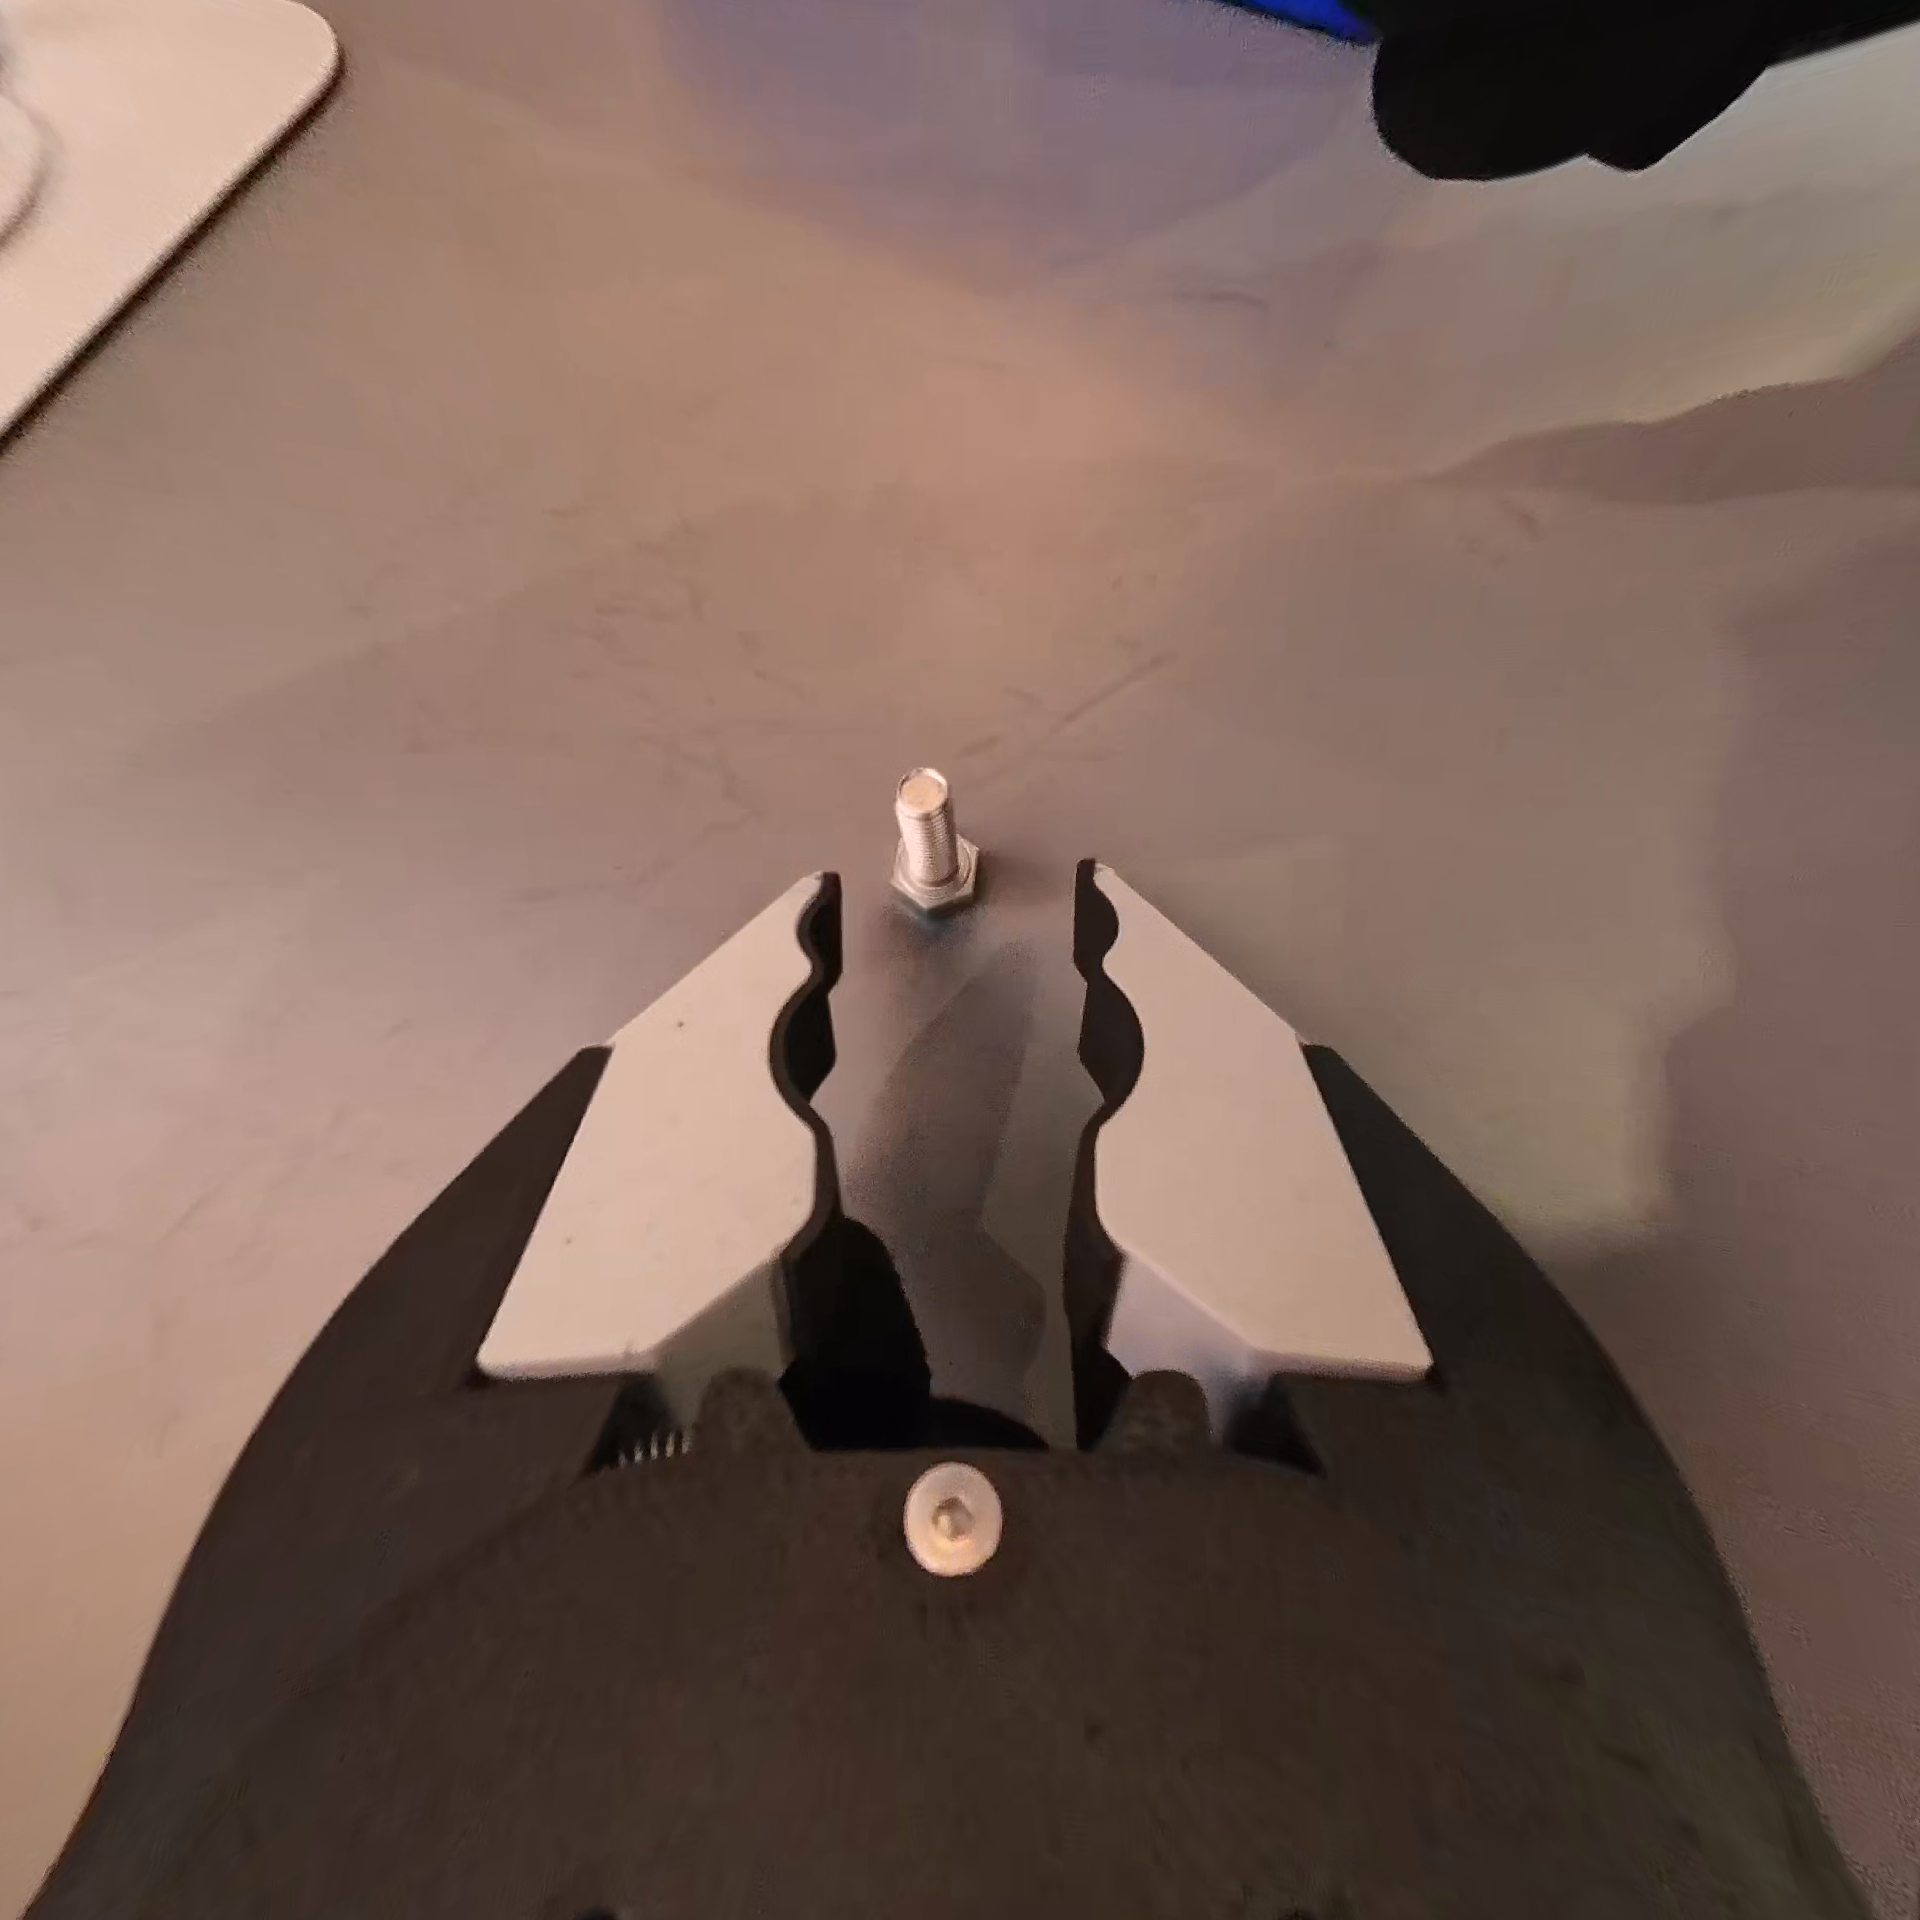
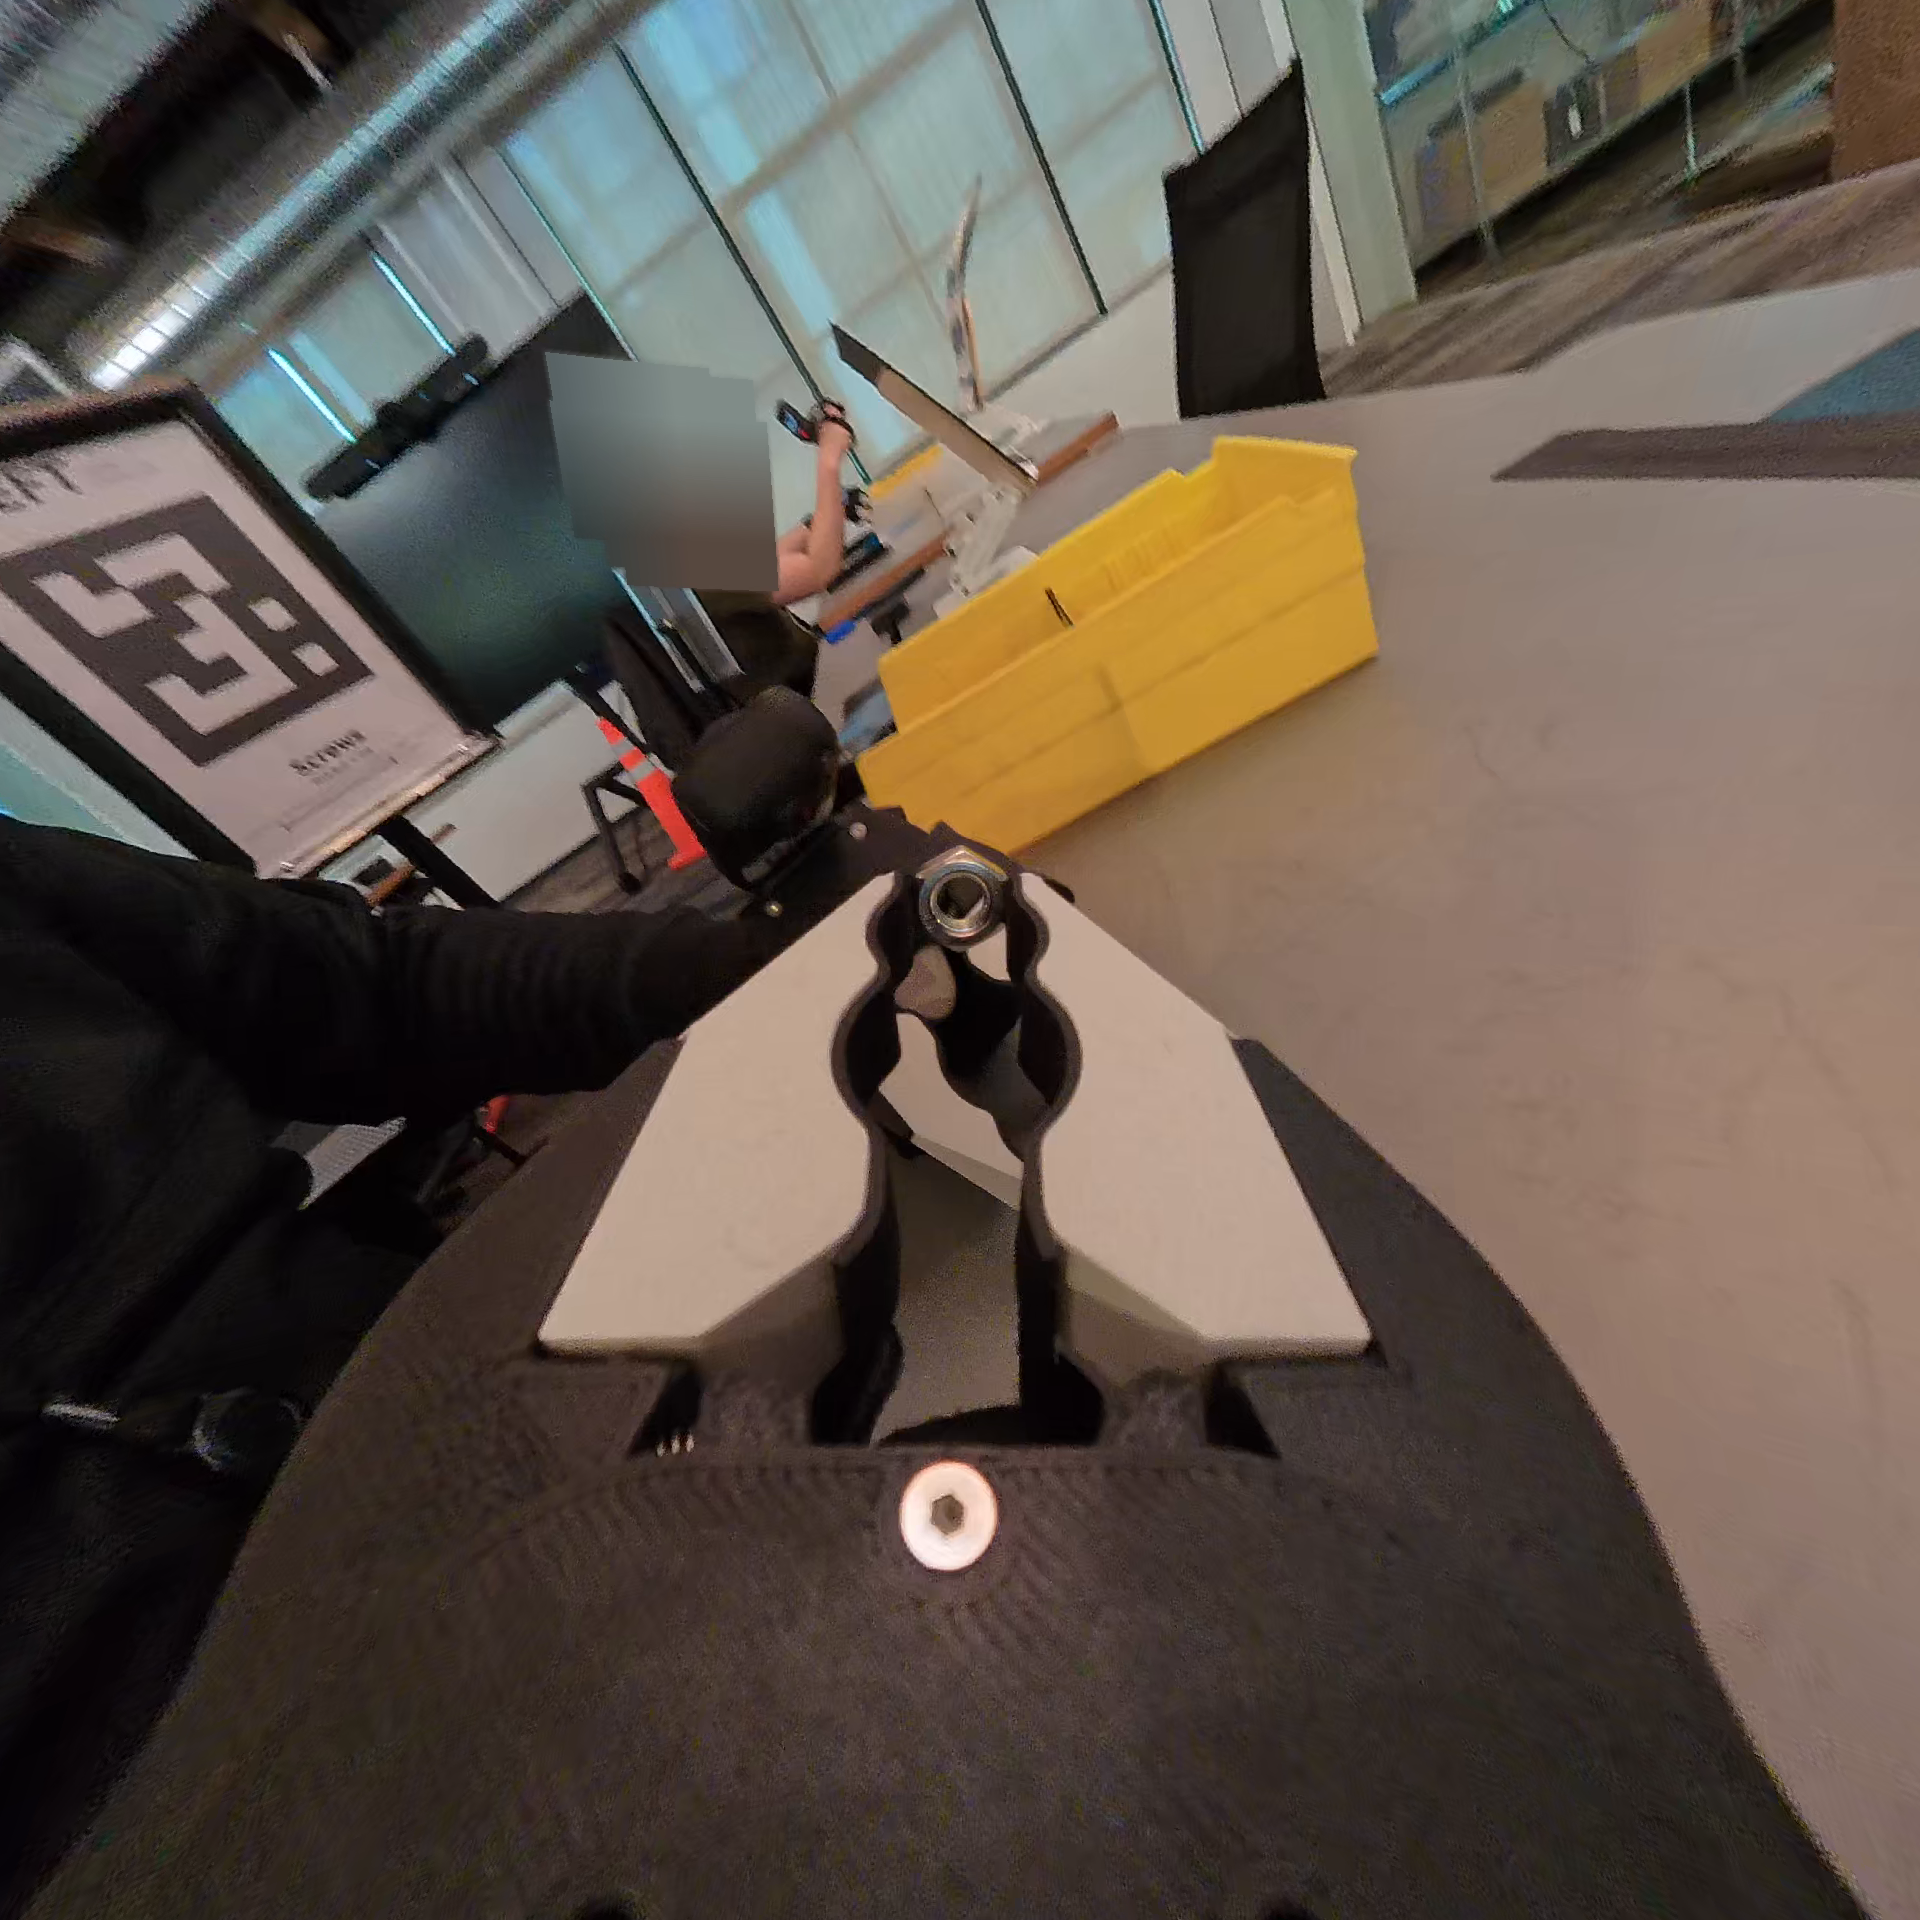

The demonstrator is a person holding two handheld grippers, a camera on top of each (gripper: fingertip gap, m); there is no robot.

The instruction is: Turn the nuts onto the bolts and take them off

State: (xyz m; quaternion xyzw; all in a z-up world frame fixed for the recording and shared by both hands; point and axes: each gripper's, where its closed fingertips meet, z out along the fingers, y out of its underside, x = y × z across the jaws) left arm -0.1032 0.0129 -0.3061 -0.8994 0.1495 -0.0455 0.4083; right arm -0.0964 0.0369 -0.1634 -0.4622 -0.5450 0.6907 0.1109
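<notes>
Grey worktop (image 1: 1247,623) carries 1 silver bolt (image 1: 927,847), upright on its hex head just ahead of the left hand-held gripper (image 1: 954,883), whose fingers are spread and empty. Right hand-held gripper (image 2: 958,914) pinches 1 silver nut (image 2: 954,906) at its tips, bore facing the camera. Behind: 2 yellow bins (image 2: 1143,644), partly overlapping; white pad (image 1: 135,187) cut off at frame corner.

bolt (image 1: 925,847): 1 | nut (image 2: 953,906): 1 | yellow bins (image 2: 1132,644): 2

Warm dim light on my bench (image 1: 1351,675), soft shadows under my fingers (image 1: 727,1091); bright windows (image 2: 831,187), edges warped, blurred.
</notes>
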